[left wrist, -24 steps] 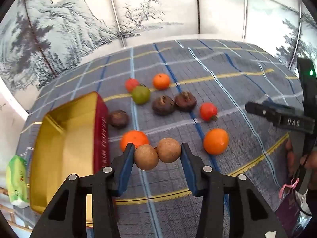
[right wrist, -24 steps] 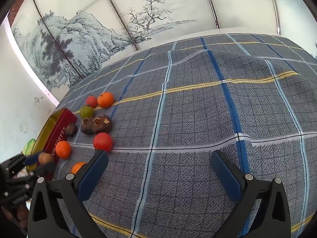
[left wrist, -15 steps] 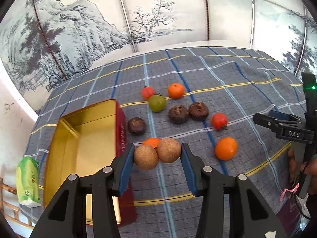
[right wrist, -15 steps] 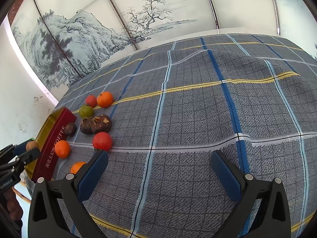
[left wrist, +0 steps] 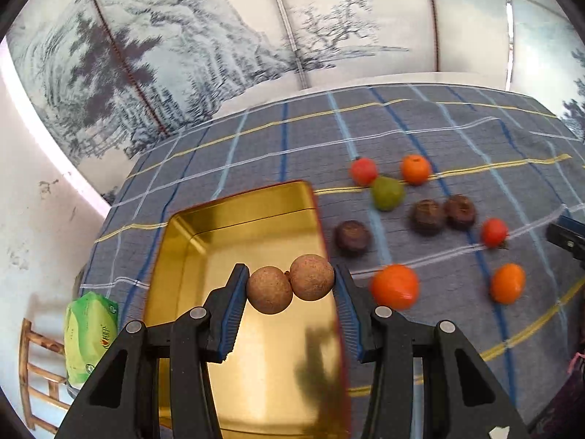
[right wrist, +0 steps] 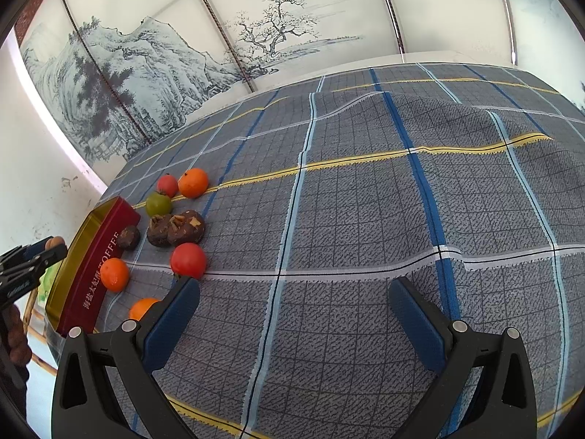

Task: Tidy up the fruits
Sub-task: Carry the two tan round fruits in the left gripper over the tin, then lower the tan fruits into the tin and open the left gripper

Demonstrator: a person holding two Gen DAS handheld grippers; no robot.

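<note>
Your right gripper point(left wrist: 565, 237) enters the left wrist view only as a dark tip cut off by the right edge. From the right wrist view, one orange fruit point(right wrist: 140, 308) sits half hidden behind your near finger, and the red tin point(right wrist: 97, 274) shows only its outer wall and rim, its inside out of sight. Your left gripper point(right wrist: 34, 256) is clipped by the left edge, leaving one brown fruit point(right wrist: 55, 243) barely visible. The fruits nearest the left wrist camera blur.
</note>
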